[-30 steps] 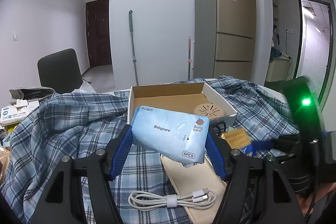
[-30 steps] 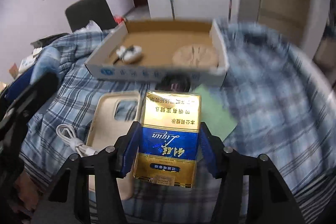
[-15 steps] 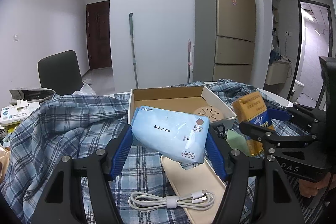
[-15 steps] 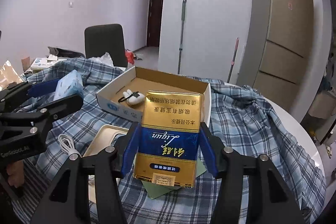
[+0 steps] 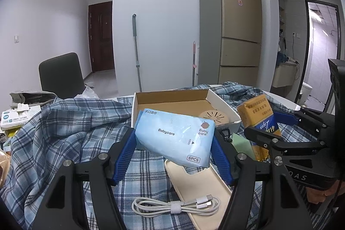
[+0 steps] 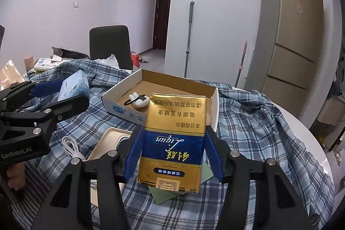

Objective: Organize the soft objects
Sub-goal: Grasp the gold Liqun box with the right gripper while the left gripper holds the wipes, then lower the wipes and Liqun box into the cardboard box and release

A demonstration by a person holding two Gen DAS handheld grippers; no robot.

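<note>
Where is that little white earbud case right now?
In the right wrist view, the earbud case lies inside the open cardboard box, near its left wall, just behind and left of the gold and blue pack held in the right claw.

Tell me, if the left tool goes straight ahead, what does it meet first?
Probably the cardboard box: its near wall sits just behind the wipes pack held in the left tool. Depth is uncertain.

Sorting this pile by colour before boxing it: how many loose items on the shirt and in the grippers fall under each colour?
Blue: 1, wipes pack, in the left gripper
Gold: 1, cigarette pack, in the right gripper
Cream: 1, phone case
White: 1, cable
Green: 1, card
Total: 5
</note>
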